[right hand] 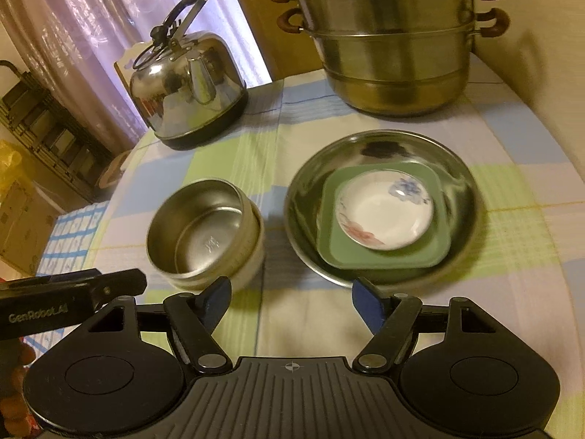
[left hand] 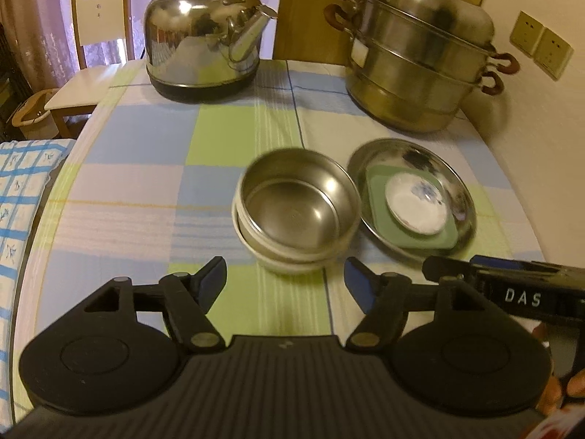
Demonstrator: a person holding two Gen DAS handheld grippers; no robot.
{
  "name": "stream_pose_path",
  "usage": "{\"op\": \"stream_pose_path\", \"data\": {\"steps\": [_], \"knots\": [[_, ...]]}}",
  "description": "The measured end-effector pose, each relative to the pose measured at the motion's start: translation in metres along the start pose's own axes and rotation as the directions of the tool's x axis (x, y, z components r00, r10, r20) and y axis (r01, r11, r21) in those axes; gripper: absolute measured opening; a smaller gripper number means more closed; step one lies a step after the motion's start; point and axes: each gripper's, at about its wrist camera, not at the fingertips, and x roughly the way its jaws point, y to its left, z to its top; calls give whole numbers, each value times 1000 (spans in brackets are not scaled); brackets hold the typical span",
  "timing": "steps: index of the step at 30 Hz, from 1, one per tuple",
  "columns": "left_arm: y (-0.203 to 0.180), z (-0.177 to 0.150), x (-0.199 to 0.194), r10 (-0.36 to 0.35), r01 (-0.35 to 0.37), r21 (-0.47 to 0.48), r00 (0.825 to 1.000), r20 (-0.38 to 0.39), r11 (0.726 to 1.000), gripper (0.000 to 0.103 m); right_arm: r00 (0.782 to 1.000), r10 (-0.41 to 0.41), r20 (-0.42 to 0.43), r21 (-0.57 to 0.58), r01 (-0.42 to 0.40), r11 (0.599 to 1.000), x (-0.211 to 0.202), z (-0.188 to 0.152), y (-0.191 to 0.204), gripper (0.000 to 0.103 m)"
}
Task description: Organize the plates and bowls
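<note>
Between your two open grippers and the dishes lies bare checked tablecloth (left hand: 146,190), so you have free passage low and in front. The nested steel bowl stack (left hand: 296,212) sits just beside the steel plate (right hand: 384,205), with only a thin gap between them, too tight for a finger. To the left of the bowls the cloth is open toward the table edge. Farther back, the kettle (left hand: 204,40) and the tiered steamer pot (left hand: 420,58) stand well apart, leaving a clear lane between them. The wall (left hand: 541,139) closes the right side.
</note>
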Motion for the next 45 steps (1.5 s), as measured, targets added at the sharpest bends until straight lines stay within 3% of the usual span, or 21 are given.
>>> {"op": "stream_pose_path", "data": {"steps": [17, 45], "knots": [[-34, -49, -29, -30, 30, 20, 999, -25, 999, 70, 999, -17, -40, -35, 15, 999, -45, -42, -21, 74], [-25, -58, -34, -36, 36, 11, 999, -31, 999, 70, 998, -26, -54, -40, 24, 999, -52, -58, -18, 74]]}}
